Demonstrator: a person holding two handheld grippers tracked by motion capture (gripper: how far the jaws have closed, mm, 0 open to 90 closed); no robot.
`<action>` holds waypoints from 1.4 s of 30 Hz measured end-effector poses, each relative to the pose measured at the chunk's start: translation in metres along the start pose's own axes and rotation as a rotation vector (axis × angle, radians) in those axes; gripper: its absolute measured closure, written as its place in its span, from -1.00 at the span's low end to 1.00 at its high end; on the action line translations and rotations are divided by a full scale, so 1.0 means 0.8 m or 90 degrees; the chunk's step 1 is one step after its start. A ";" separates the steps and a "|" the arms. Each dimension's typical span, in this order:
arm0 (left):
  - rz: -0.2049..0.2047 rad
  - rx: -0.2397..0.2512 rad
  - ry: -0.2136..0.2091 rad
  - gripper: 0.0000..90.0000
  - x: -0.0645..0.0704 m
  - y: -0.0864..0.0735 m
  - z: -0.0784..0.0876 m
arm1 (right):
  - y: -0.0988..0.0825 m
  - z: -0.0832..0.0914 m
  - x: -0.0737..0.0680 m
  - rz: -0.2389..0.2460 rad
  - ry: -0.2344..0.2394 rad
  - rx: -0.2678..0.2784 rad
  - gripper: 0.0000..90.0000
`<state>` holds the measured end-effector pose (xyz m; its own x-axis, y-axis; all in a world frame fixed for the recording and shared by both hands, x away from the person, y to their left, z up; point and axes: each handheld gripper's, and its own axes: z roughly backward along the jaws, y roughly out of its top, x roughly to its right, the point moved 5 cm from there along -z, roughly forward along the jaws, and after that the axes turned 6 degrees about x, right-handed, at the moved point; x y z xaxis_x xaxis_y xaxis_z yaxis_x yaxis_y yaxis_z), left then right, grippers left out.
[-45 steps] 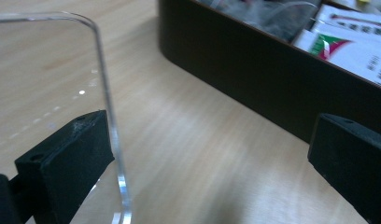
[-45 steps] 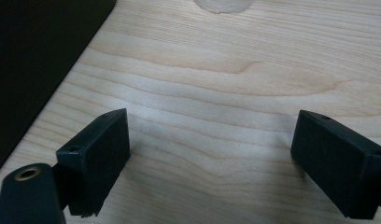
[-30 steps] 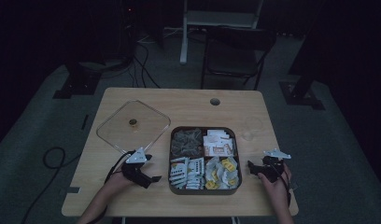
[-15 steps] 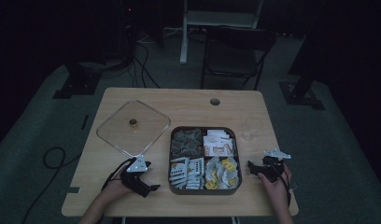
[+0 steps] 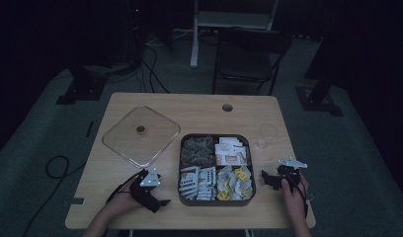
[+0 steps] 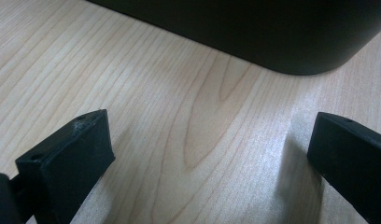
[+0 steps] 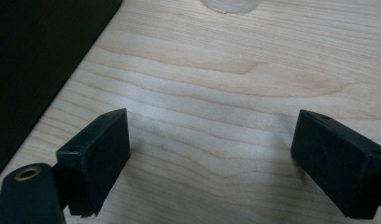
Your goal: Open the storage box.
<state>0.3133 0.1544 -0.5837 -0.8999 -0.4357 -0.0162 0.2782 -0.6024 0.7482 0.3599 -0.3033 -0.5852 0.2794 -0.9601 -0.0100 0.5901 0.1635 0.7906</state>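
A black square tray (image 5: pixel 214 135) sits at the middle of the wooden table (image 5: pixel 199 111). Its compartments hold dark packets (image 5: pixel 197 150), white and orange packets (image 5: pixel 231 152), white sachets (image 5: pixel 197 181) and yellow and white sachets (image 5: pixel 234 180). My left gripper (image 5: pixel 162 201) lies low on the table just left of the tray's near corner, open and empty. In the left gripper view its jaws (image 6: pixel 207 140) stand wide apart over bare wood, facing the tray's rounded corner (image 6: pixel 282 42). My right gripper (image 5: pixel 266 180) rests right of the tray, also open (image 7: pixel 212 140) with nothing between its jaws.
A clear square lid (image 5: pixel 140 136) with a small brown knob lies on the table's left half. A small clear glass (image 5: pixel 266 134) stands right of the tray, its base visible in the right gripper view (image 7: pixel 230 4). A round cable hole (image 5: pixel 227 107) marks the far side.
My left gripper has drawn back toward the table's near edge, staying beside the tray. The right gripper has not moved.
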 end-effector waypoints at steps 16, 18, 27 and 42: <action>0.017 0.002 0.019 -0.99 0.003 0.000 0.000 | 0.003 -0.003 -0.005 0.022 0.030 -0.001 -0.75; 0.017 0.002 0.019 -0.99 0.003 0.000 0.000 | 0.003 -0.004 -0.005 0.023 0.030 -0.001 -0.75; 0.018 0.002 0.021 -0.99 0.003 -0.001 0.001 | 0.003 -0.004 -0.005 0.023 0.030 -0.001 -0.75; 0.019 0.002 0.022 -0.99 0.003 -0.001 0.001 | 0.001 0.002 -0.007 0.018 0.055 0.011 -0.65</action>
<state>0.3106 0.1541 -0.5839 -0.8792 -0.4762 -0.0167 0.3034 -0.5866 0.7509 0.3577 -0.2982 -0.5835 0.3598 -0.9322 -0.0398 0.5681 0.1850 0.8019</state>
